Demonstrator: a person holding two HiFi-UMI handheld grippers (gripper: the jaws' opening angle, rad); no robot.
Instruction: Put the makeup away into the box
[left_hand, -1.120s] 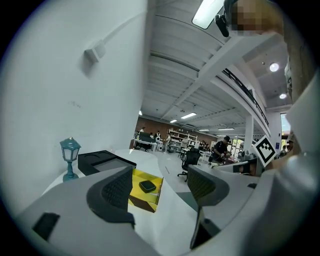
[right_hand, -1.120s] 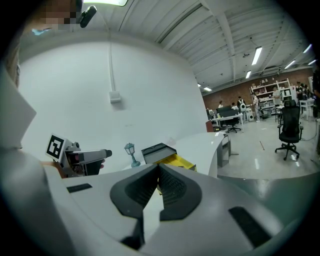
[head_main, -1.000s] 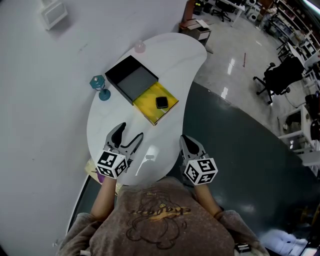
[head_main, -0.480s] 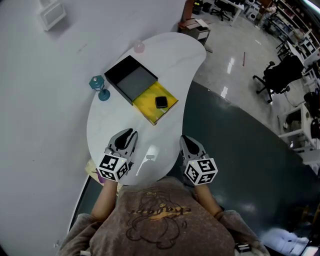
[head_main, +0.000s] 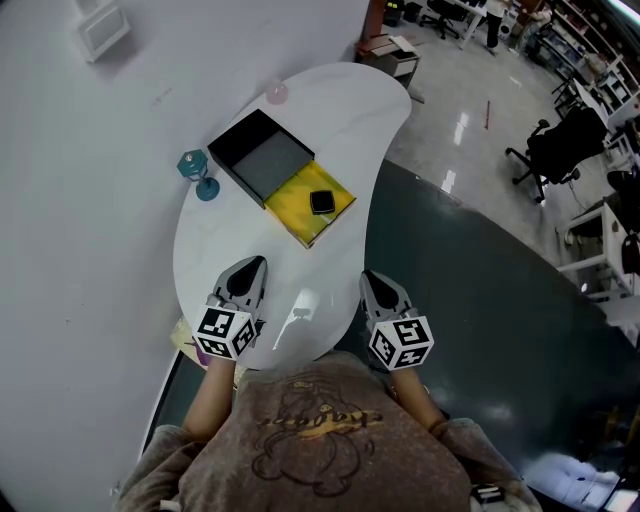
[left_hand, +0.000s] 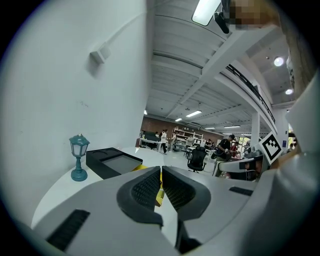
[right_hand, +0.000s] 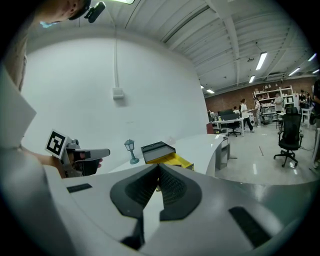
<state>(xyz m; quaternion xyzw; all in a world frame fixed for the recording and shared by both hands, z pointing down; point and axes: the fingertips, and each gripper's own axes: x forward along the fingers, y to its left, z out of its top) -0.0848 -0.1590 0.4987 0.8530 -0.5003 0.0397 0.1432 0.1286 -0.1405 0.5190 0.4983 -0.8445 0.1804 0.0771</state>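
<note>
Both grippers sit at the bottom of the head view, over the near edge of the white table (head_main: 330, 120), and neither one has anything in it. The left gripper (head_main: 252, 266) has just been closing its jaws. They're basically together now, with only a hairline slit between the ribbed pads in its own view and nothing caught in there. The right gripper (head_main: 373, 281) is lower centre, a bit to the right of the left one. Its jaws meet at the tips, and it's empty too. The makeup is a small black compact (head_main: 322, 202), well apart from both grippers, up around the middle of the frame. It's lying on a flat yellow tray (head_main: 298, 215) rather than in the box. The black box (head_main: 262, 155) sits right against the tray's upper-left side, open on top with a grey inside. Just left of the box, a teal lantern figurine (head_main: 197, 173) stands upright near the table's left edge. A small pink thing (head_main: 277, 94) sits at the far end of the table, upper centre, and I can't tell what it is. To the right of the table there's dark floor, and an office chair (head_main: 560, 150) stands further out at the upper right.
</note>
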